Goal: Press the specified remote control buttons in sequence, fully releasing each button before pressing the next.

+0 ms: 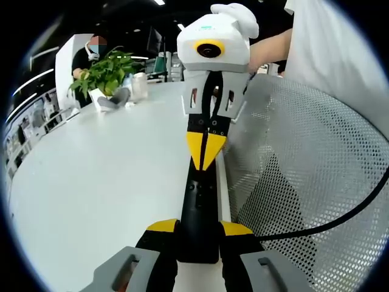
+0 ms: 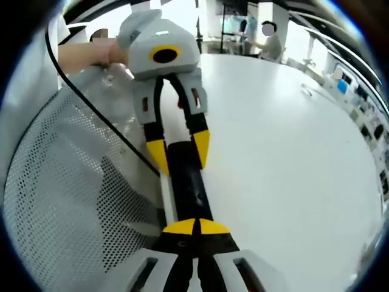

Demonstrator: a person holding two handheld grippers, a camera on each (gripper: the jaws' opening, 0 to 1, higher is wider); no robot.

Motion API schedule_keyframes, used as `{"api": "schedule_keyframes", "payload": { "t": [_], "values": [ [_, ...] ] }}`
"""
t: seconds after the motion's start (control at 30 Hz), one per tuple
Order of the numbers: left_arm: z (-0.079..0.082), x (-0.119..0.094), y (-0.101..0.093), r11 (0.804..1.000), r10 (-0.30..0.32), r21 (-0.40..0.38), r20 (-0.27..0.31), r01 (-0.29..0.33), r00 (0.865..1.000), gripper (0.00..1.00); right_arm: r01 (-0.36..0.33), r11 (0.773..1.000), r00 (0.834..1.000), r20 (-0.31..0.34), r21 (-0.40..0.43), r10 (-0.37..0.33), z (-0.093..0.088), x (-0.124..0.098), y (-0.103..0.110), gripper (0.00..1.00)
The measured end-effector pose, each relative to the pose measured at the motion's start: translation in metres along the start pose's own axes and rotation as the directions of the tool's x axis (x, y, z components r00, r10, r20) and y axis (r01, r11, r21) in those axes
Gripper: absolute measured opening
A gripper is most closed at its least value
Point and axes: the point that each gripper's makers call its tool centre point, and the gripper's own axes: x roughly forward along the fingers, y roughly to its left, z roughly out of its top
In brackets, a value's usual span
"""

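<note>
A: Yellow-tipped left tongs (image 1: pixel 199 234) sit nearest the lens, jaws closed on the near end of the black remote (image 1: pixel 199 210), which lies lengthwise along the white bench (image 1: pixel 91 201) edge.

B: Opposite, the right tongs (image 1: pixel 206 151) have their tips pinched together, empty, pressed down on the remote's far half. The right gripper view shows the same: right tongs (image 2: pixel 196 228) shut on top, left tongs (image 2: pixel 179 152) straddling the remote (image 2: pixel 189 188).

A: Risk?

B: Closed tips may well bridge two buttons, or skid off. Sideways force could nudge the remote toward the perforated chair (image 1: pixel 316 176) beside the edge.
</note>
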Motion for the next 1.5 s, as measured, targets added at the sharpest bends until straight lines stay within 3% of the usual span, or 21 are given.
{"api": "schedule_keyframes", "payload": {
  "t": [0.23, 0.43, 0.73, 0.87, 1.0, 1.13, 1.2, 1.33, 1.5],
  "values": [
    [0.0003, -0.0002, -0.0001, 1.000, 0.000, 0.001, 0.000, 0.000, 1.000, 0.25, -0.006, 0.999, 1.000, -0.001, 0.042, 0.006, -0.0027, -0.0015, -0.0005, 0.00],
    [0.0001, -0.0003, -0.0001, 1.000, 0.001, 0.001, 0.000, -0.001, 1.000, 0.25, 0.011, 0.999, 0.998, -0.054, -0.033, -0.013, -0.0025, 0.0002, 0.0011, 0.00],
    [0.0002, -0.0005, -0.0003, 1.000, 0.001, 0.001, 0.000, -0.001, 1.000, 0.25, 0.007, 0.997, 0.994, -0.109, -0.075, -0.015, -0.0031, 0.0006, 0.0003, 0.00],
    [0.0001, -0.0003, 0.0000, 1.000, 0.001, 0.001, 0.000, -0.001, 1.000, 0.25, 0.020, 1.000, 0.998, -0.067, -0.018, -0.021, -0.0034, -0.0002, -0.0010, 0.00],
    [0.0000, -0.0001, 0.0001, 1.000, 0.001, 0.001, 0.001, -0.001, 1.000, 0.25, 0.024, 0.997, 1.000, 0.015, 0.079, -0.025, -0.0027, -0.0008, -0.0021, 0.00],
    [0.0002, 0.0000, 0.0001, 1.000, 0.001, 0.001, 0.001, -0.001, 1.000, 0.25, 0.002, 0.986, 0.993, 0.119, 0.167, -0.023, -0.0022, -0.0025, -0.0033, 0.00],
    [-0.0001, 0.0003, 0.0004, 1.000, 0.002, 0.001, 0.001, -0.002, 1.000, 0.25, 0.003, 0.980, 0.990, 0.137, 0.200, -0.031, -0.0030, -0.0031, -0.0039, 0.00],
    [0.0000, 0.0006, 0.0007, 1.000, 0.002, 0.002, 0.001, -0.002, 1.000, 0.25, 0.019, 0.983, 0.989, 0.141, 0.184, -0.046, -0.0020, -0.0023, -0.0024, 0.00],
    [-0.0001, 0.0006, 0.0010, 1.000, 0.001, 0.002, 0.000, -0.001, 1.000, 0.25, 0.056, 0.995, 0.991, 0.116, 0.084, -0.066, -0.0010, -0.0012, -0.0016, 0.00]
  ]
}}
